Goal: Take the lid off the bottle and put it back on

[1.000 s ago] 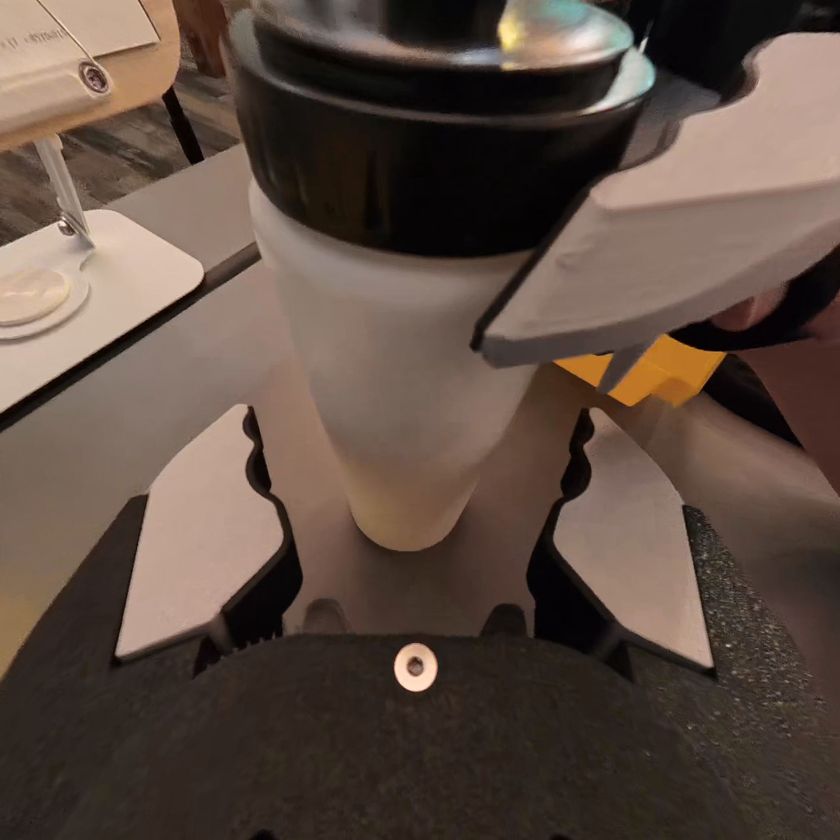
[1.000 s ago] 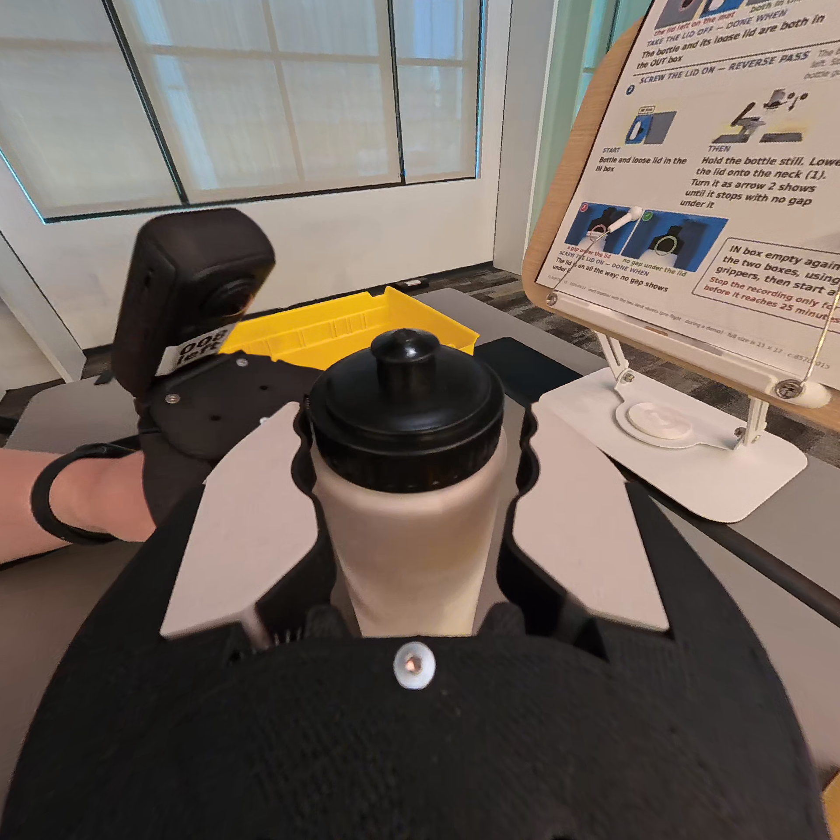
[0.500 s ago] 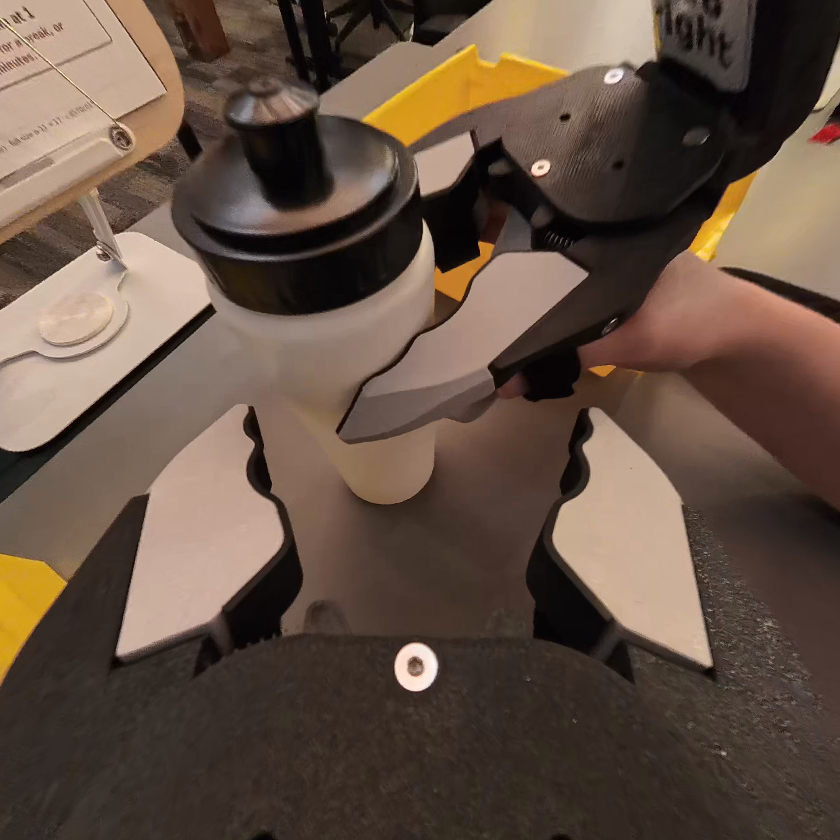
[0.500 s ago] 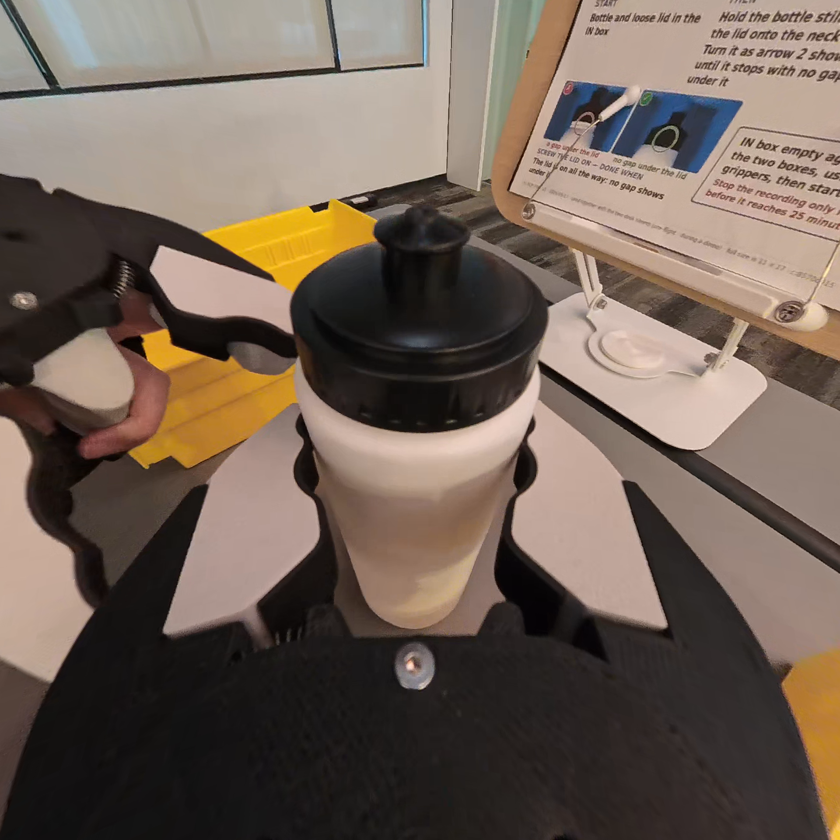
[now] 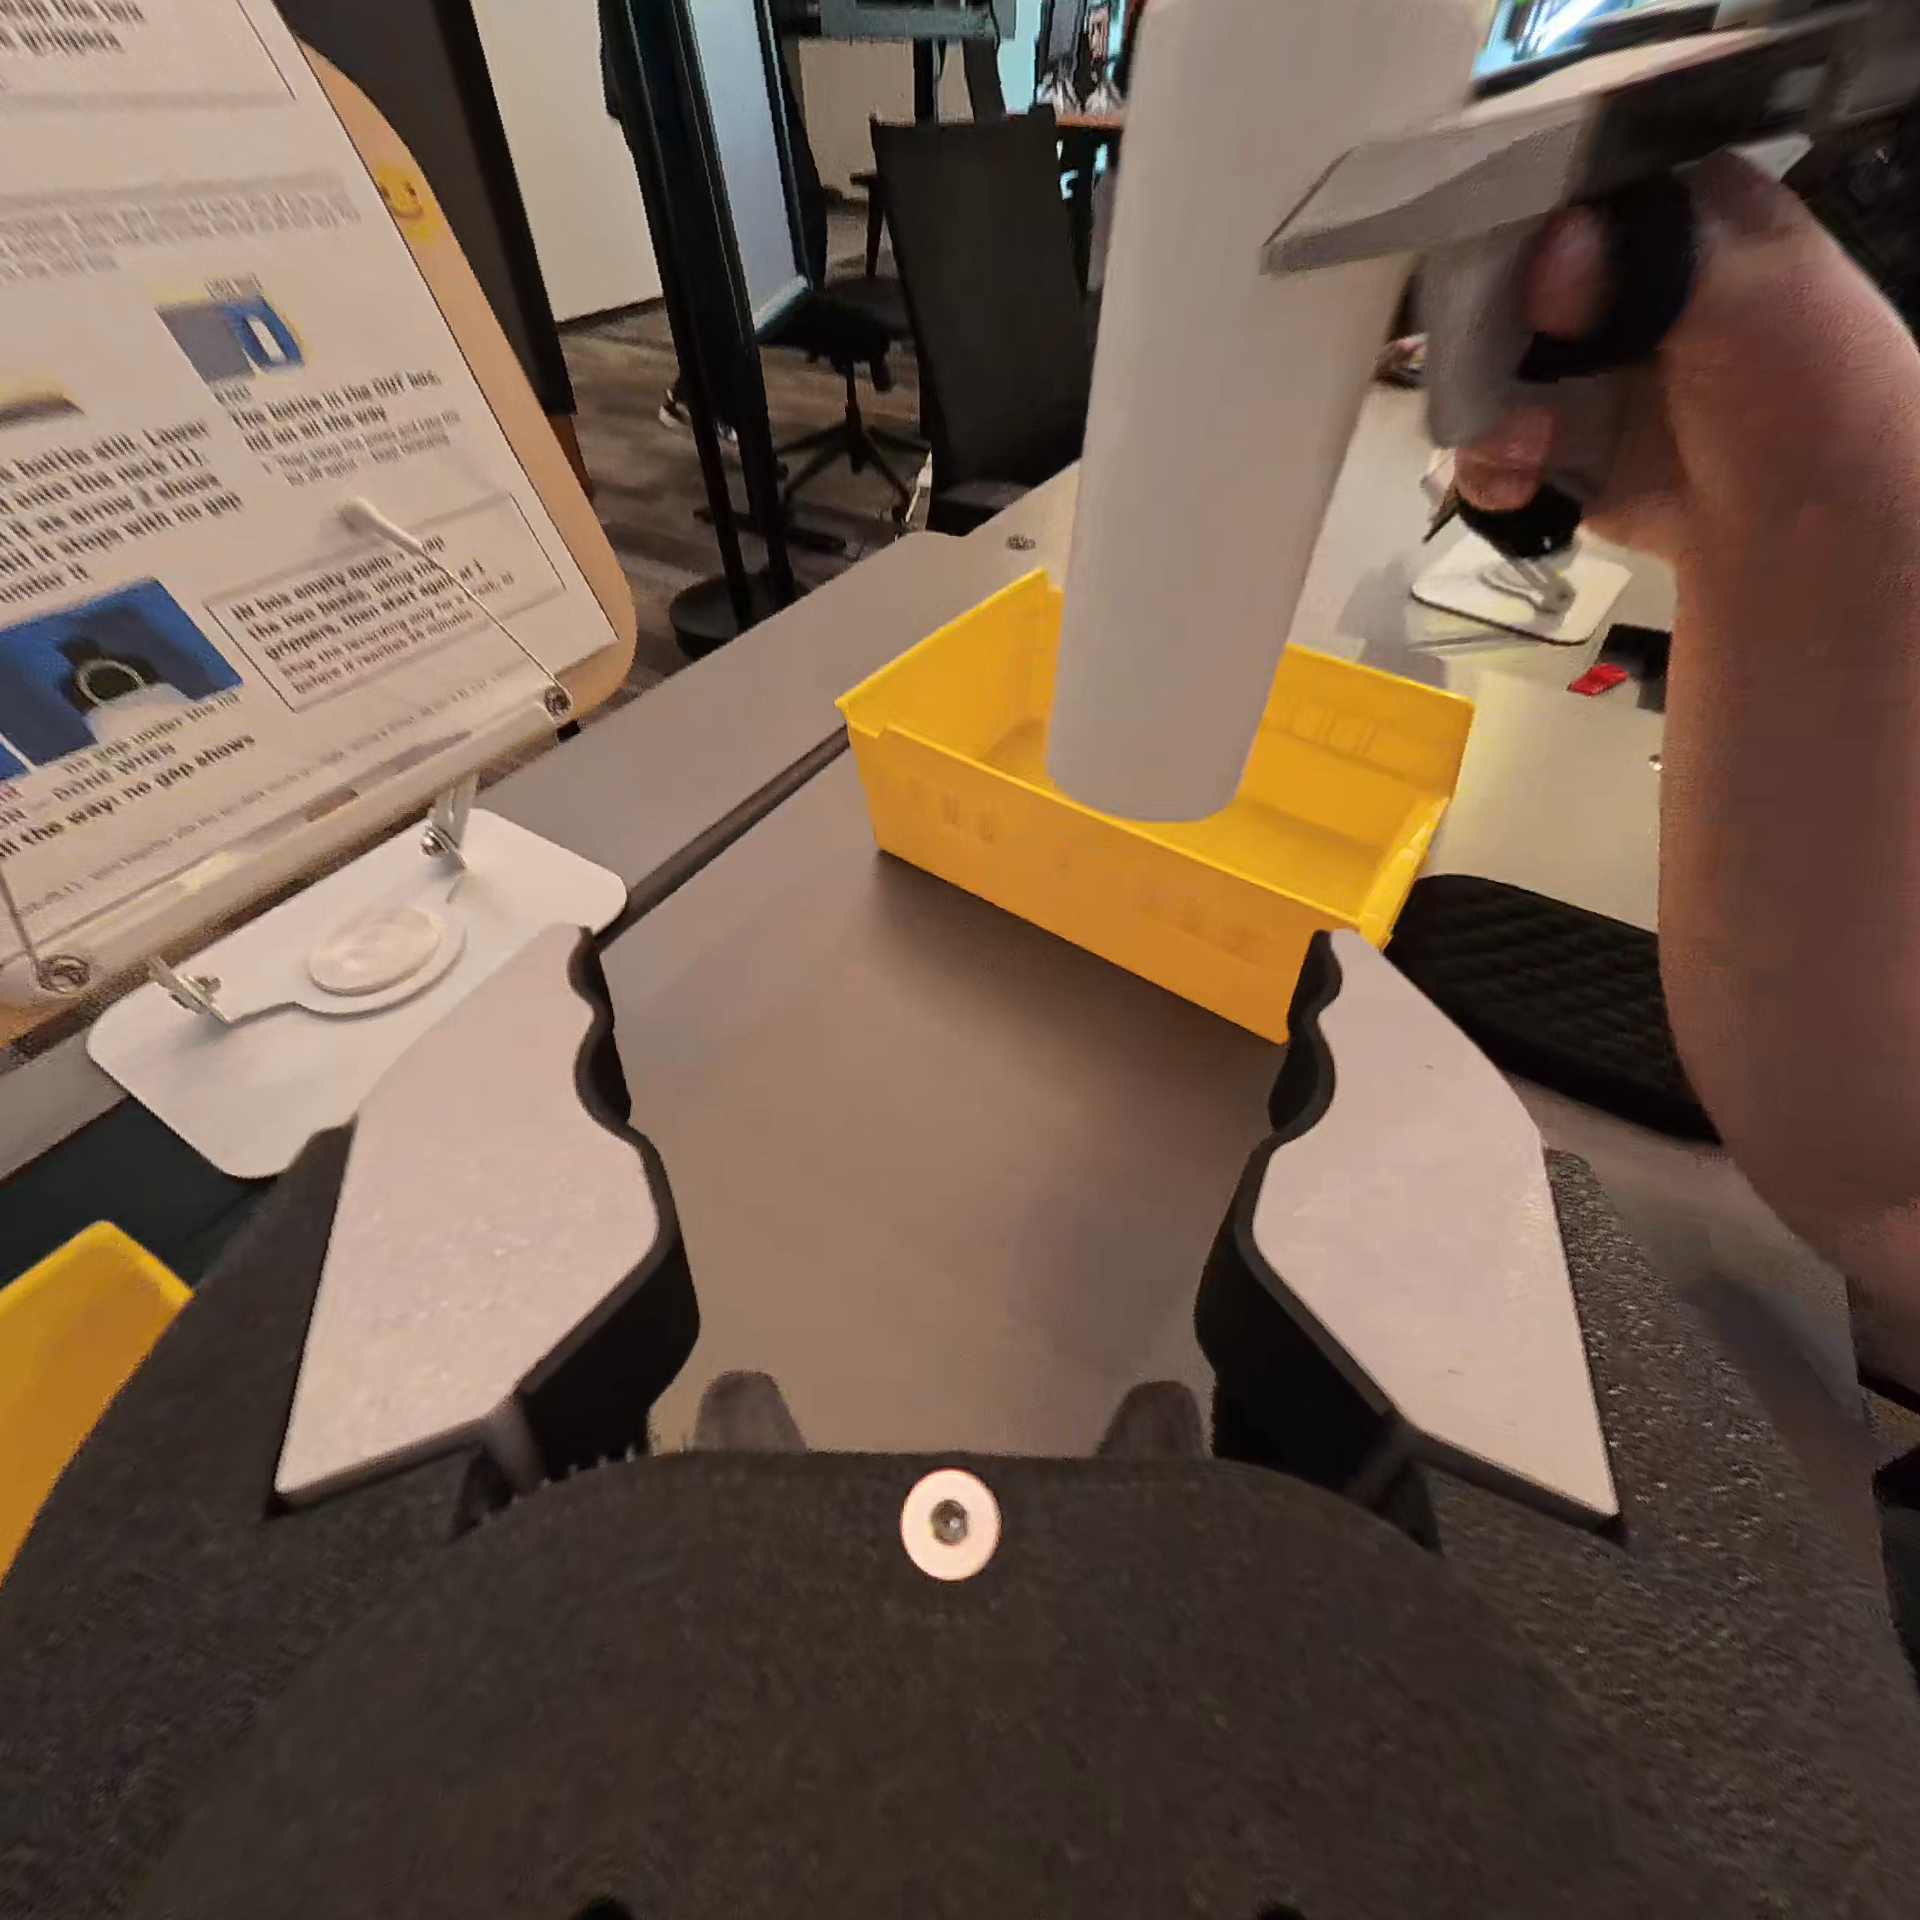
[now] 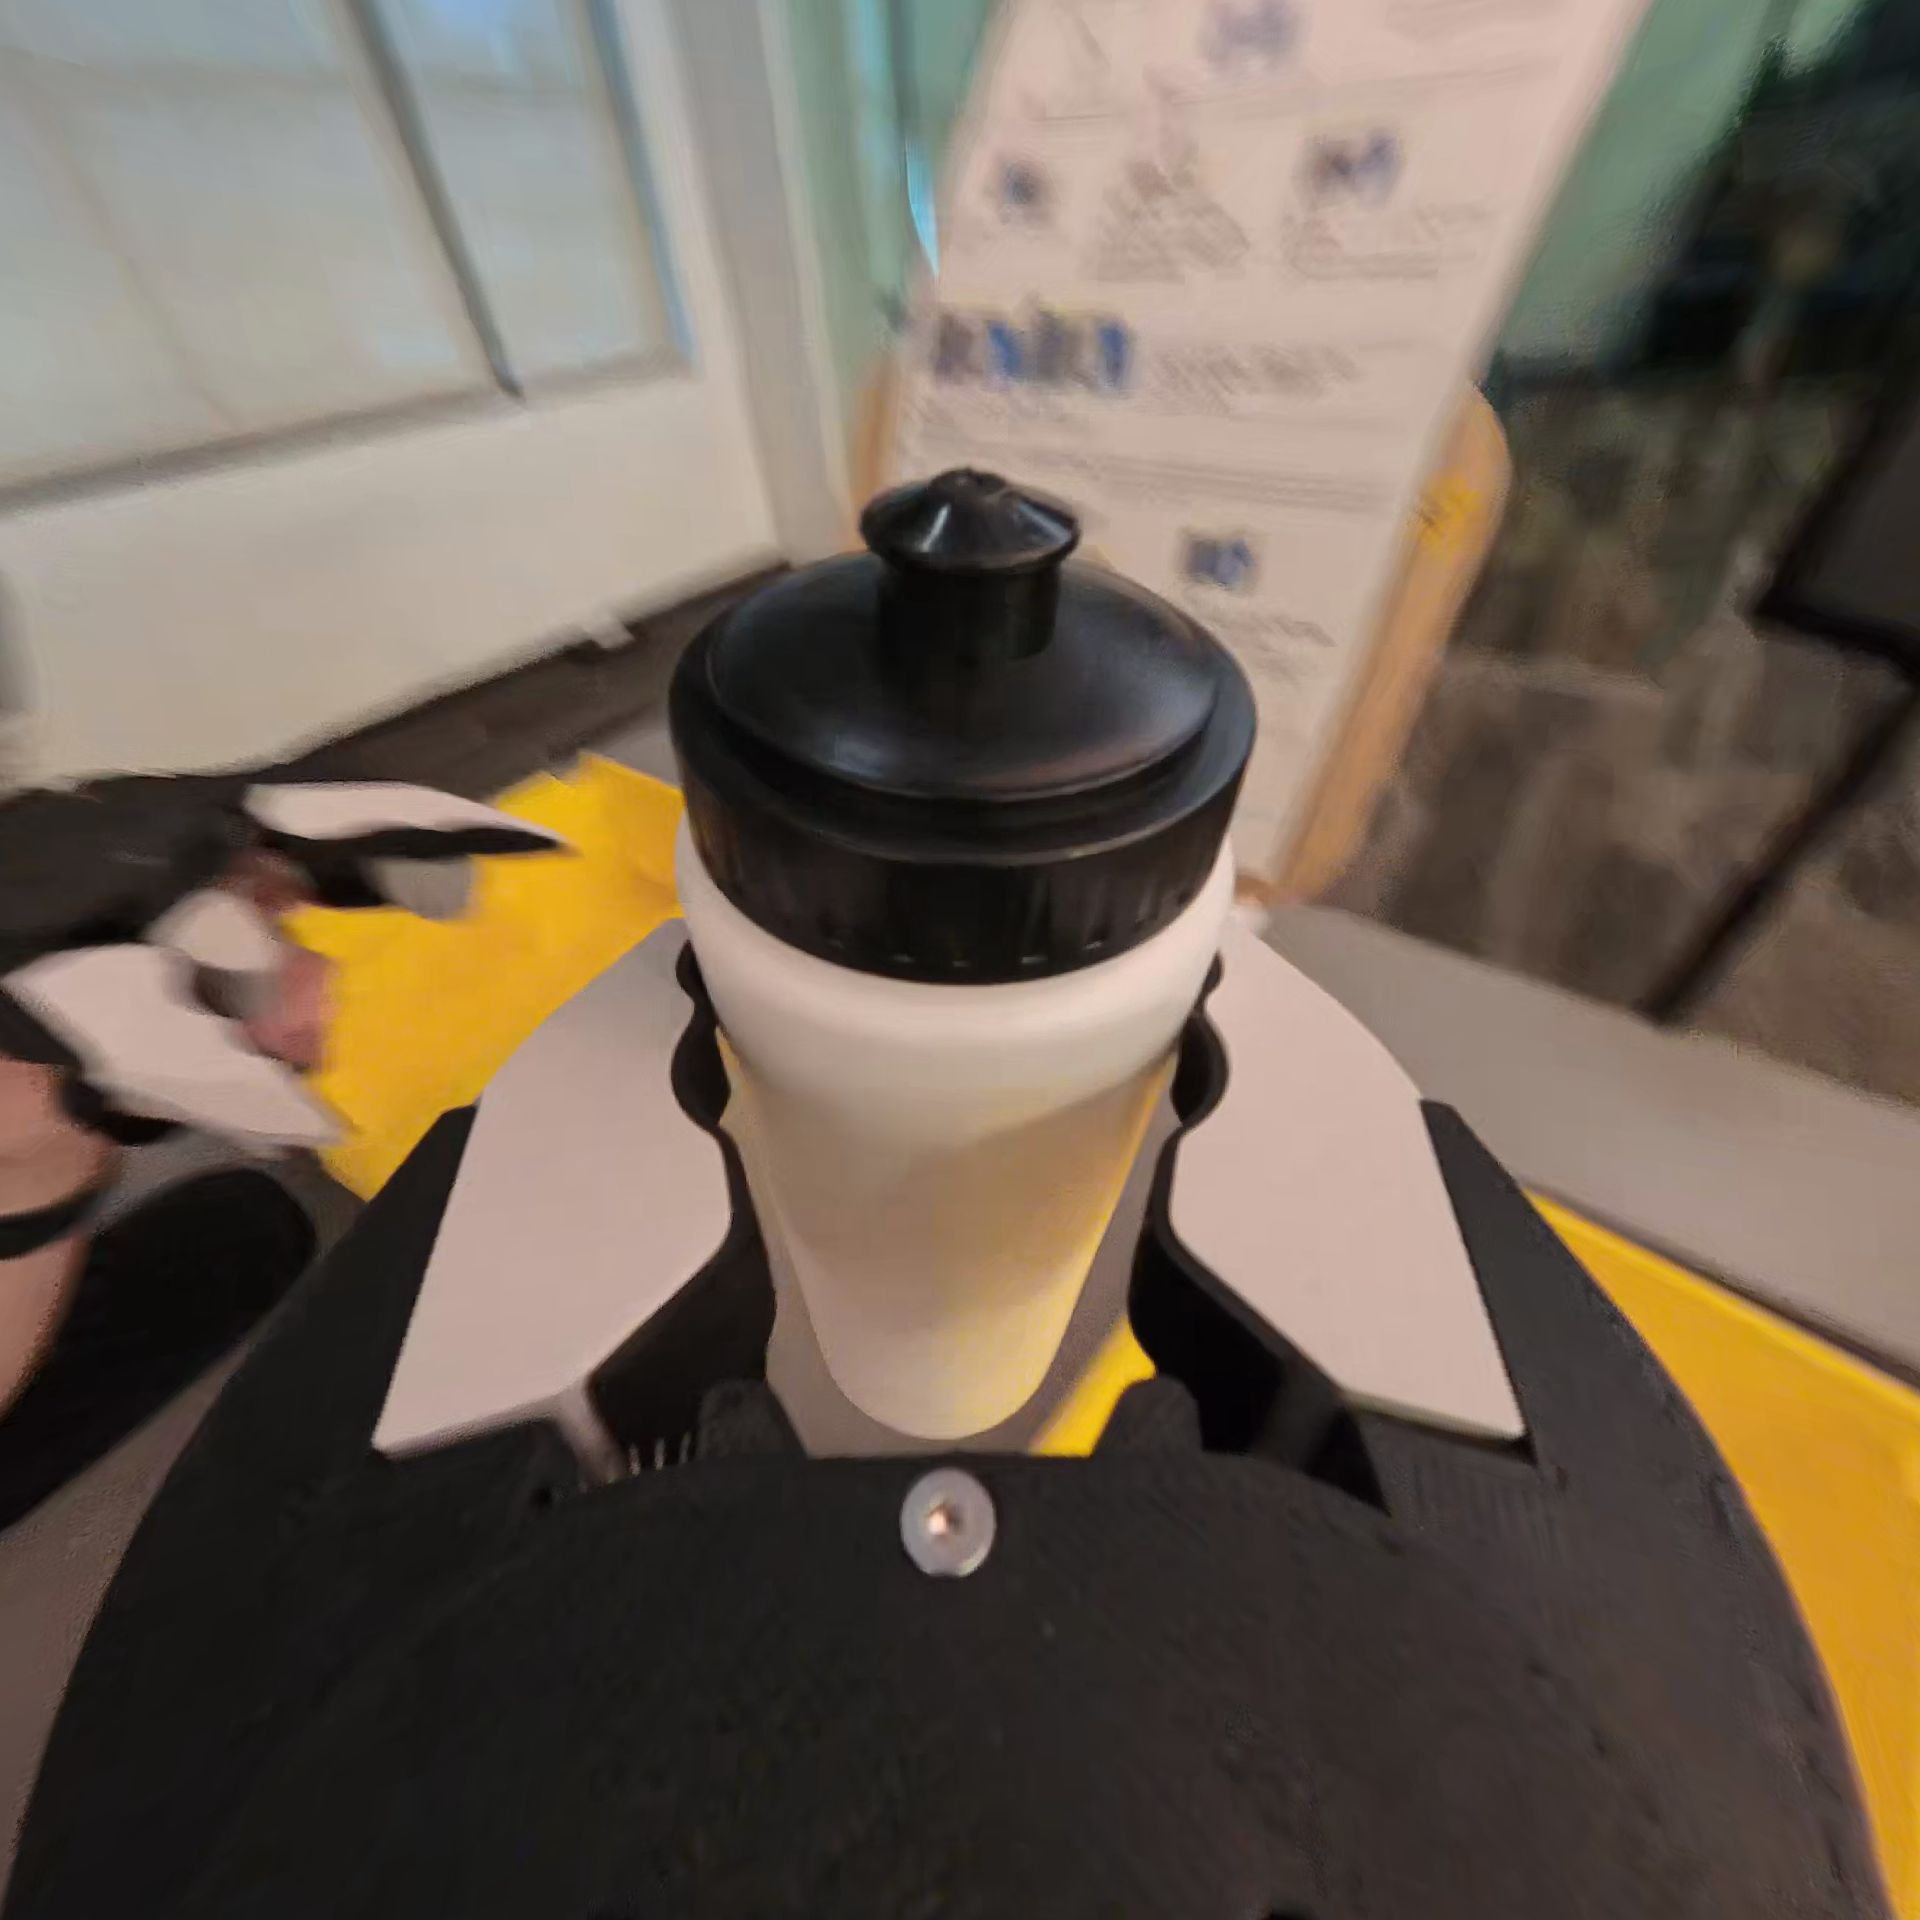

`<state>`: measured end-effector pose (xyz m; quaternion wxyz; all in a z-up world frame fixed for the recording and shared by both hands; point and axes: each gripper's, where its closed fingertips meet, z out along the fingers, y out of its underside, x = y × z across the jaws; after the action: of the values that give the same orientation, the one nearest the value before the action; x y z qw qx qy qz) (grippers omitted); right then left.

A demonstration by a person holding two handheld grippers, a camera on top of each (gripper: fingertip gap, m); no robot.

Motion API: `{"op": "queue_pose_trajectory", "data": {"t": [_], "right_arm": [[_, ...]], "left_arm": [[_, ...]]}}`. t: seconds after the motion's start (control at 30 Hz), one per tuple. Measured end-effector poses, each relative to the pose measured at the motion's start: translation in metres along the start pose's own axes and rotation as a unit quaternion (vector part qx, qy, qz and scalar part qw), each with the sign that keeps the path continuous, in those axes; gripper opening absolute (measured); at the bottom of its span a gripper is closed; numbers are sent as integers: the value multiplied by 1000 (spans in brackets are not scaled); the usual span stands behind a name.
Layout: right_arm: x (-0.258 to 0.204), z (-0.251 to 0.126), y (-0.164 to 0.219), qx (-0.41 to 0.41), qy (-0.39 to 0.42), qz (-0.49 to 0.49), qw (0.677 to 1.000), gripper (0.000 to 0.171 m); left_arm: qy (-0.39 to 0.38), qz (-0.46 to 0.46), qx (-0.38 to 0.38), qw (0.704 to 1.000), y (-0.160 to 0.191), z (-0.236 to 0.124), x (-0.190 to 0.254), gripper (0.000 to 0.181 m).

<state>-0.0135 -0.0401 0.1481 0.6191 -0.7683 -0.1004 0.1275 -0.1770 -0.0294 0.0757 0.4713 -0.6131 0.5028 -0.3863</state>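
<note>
White plastic, black-capped: the bottle (image 6: 966,1132) stands upright with its long axis vertical, clamped at mid-body between the two fingers of the right gripper (image 6: 951,1174) and held in the air, its base hanging just above the open yellow bin (image 5: 1153,831) on the dark table (image 5: 914,1091). Its screw lid (image 6: 961,769) is on, the spout pointing straight up, with no gap visible at the collar (so the job looks either not begun or already finished — I cannot tell which). What the coming move turns on is that the lid sits above the right gripper's clamp, free to be reached from the side; the left gripper (image 5: 945,1143), jaws spread wide and empty, lies lower and well to one side of the bottle. Bottle and lid show no brand or label. An instruction sheet on a wooden stand (image 5: 260,436) beside the mat carries printed text and small pictures — blurred in the right wrist view.
</note>
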Motion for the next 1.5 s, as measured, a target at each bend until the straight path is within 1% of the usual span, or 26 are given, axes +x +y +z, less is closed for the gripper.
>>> {"op": "queue_pose_trajectory", "data": {"t": [0.07,0.17,0.23,0.33,0.4,0.5,0.83,1.13,1.27,1.5], "right_arm": [[51,3,25,-134,53,42,989,87],[104,9,79,-314,84,117,938,86],[124,8,112,-391,95,147,903,87],[144,9,149,-450,117,171,869,87],[148,12,165,-466,114,183,858,87],[150,15,177,-462,103,197,859,87],[150,2,169,-447,104,200,866,87],[144,2,168,-441,101,200,869,87],[146,3,177,-457,109,208,858,87],[155,11,209,-494,124,240,826,87]], "left_arm": [[3,2,8,1000,-5,-4,1,121],[8,6,5,1000,-5,-3,4,121],[11,7,1,1000,-3,0,6,121],[17,12,-14,1000,3,7,10,121],[20,15,-21,999,5,10,13,121],[23,17,-30,999,9,14,14,121],[17,12,-20,1000,6,12,8,121],[16,8,-25,1000,9,14,7,120],[6,11,-33,999,11,14,3,119],[8,5,-48,999,19,19,2,119]]}}
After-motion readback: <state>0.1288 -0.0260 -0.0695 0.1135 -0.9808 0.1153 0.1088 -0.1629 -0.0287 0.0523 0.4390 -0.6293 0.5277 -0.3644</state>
